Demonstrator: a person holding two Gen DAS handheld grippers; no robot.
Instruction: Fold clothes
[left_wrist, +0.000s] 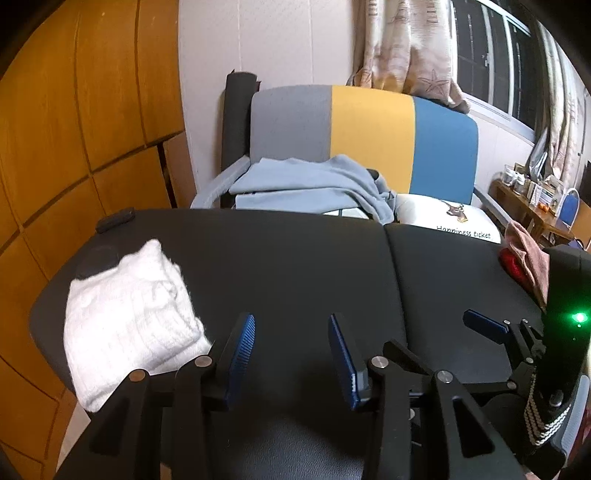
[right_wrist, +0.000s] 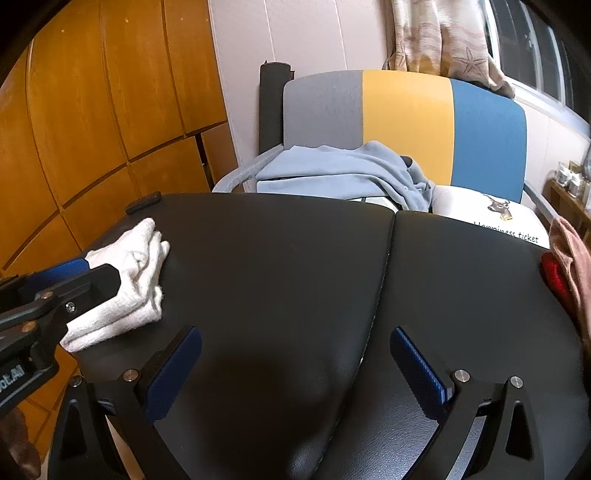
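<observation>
Left tongs (left_wrist: 291, 356): mine, spread wide with nothing between the blue pads, hovering low over the black bench (left_wrist: 295, 266).
Right tongs (right_wrist: 295, 369): also spread and empty, over the bench's middle seam; in the left view they show at about 3 o'clock.
White garment (left_wrist: 129, 310): folded into a thick block at the bench's 9 o'clock edge, its near corner overhanging a little. It lies as folding would leave it.
Pale blue garment (left_wrist: 310, 184): heaped loose on the striped chair (left_wrist: 369, 125) at 12 o'clock beyond the bench, creased, one part trailing toward a white cushion (left_wrist: 443, 218).
Pink cloth (left_wrist: 528, 258): bunched at the bench's 3 o'clock edge over something red; only part shows.
Stage, my judgement: one piece sits folded and both tongs are free, so either a fold is just done or a loose piece is due. I can't settle which.
Doing it well, if the blue piece comes next: I'd take it at two well-apart points along one edge, not a bunched middle, so it opens flat on the bare bench centre.
Caution: soft knit slips and drags; I'd keep clear of the white block so it isn't nudged off the edge.
Hidden: how many layers the blue heap holds I cannot tell.
</observation>
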